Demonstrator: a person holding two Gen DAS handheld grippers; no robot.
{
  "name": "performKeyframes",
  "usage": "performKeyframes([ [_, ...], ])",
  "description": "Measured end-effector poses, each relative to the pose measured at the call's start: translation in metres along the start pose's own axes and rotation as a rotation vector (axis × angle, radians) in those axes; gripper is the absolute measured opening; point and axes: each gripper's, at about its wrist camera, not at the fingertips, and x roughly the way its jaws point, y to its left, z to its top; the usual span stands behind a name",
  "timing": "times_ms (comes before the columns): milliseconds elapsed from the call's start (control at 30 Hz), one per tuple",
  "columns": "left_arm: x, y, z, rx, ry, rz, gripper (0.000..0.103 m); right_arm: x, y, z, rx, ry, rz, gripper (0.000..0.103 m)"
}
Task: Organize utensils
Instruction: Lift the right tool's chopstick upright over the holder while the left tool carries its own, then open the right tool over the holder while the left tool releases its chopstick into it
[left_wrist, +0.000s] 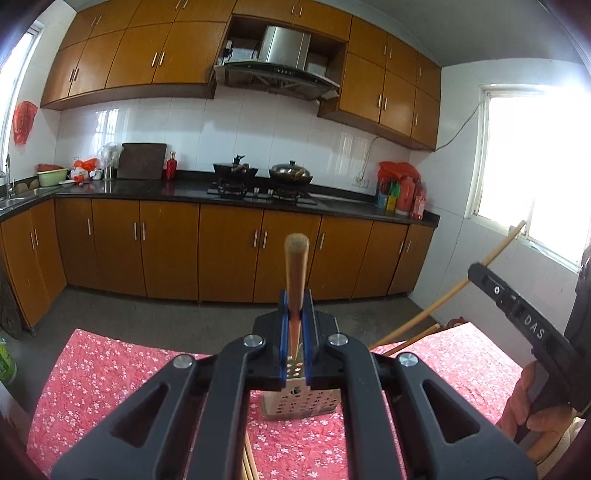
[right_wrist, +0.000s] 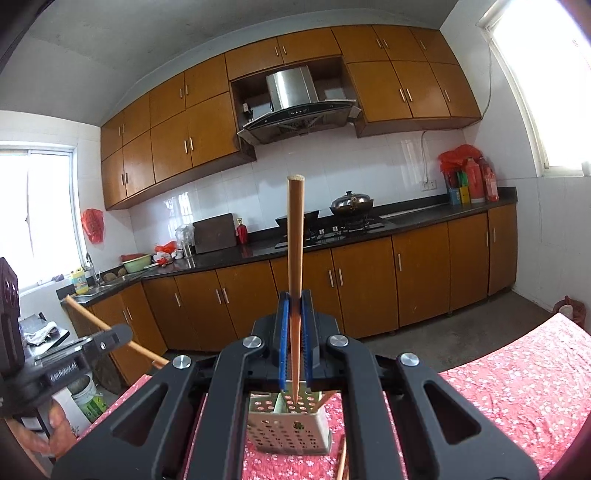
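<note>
In the left wrist view my left gripper (left_wrist: 296, 301) is shut on a wooden chopstick (left_wrist: 296, 258) that stands upright between the blue pads. Its thin end points down at a perforated metal utensil holder (left_wrist: 300, 404) on the red floral tablecloth (left_wrist: 110, 373). At the right edge, my right gripper (left_wrist: 475, 269) carries a slanted chopstick (left_wrist: 443, 299). In the right wrist view my right gripper (right_wrist: 295, 306) is shut on an upright chopstick (right_wrist: 295, 229) whose tip hangs just over the holder (right_wrist: 291, 430). My left gripper (right_wrist: 123, 334) shows at the left with its chopstick (right_wrist: 92, 319).
One chopstick (right_wrist: 325, 399) leans inside the holder and more chopsticks (right_wrist: 343, 458) lie on the cloth beside it. A person's hand (left_wrist: 528, 406) grips the right tool. Behind are kitchen cabinets (left_wrist: 229, 251), a stove with pans (left_wrist: 262, 177) and a bright window (left_wrist: 535, 166).
</note>
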Motion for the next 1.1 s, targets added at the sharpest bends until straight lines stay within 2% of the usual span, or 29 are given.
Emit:
performKeyframes([
  [267,0.030,0.008,-0.017,-0.004,0.054,-0.003,0.007,0.031,0.002,-0.026,-0.004,0.079,-0.002,0.007],
  [567,0.041,0.008,-0.016,-0.013,0.044,-0.012,0.008,0.044,0.001,-0.034,-0.009,0.144,-0.006,0.009],
  [600,0.042,0.008,-0.016,-0.020,0.043,-0.017,0.008,0.043,0.001,-0.034,-0.007,0.146,-0.010,0.017],
  [667,0.042,0.009,-0.016,-0.031,0.045,-0.017,0.008,0.040,0.001,-0.032,-0.001,0.131,-0.014,0.047],
  [900,0.036,0.008,-0.005,-0.051,0.019,-0.021,0.010,0.020,0.000,-0.022,-0.006,0.077,-0.016,0.051],
  [1100,0.034,0.004,0.000,-0.062,0.024,-0.045,0.011,0.013,-0.006,-0.023,0.010,0.074,-0.032,0.052],
])
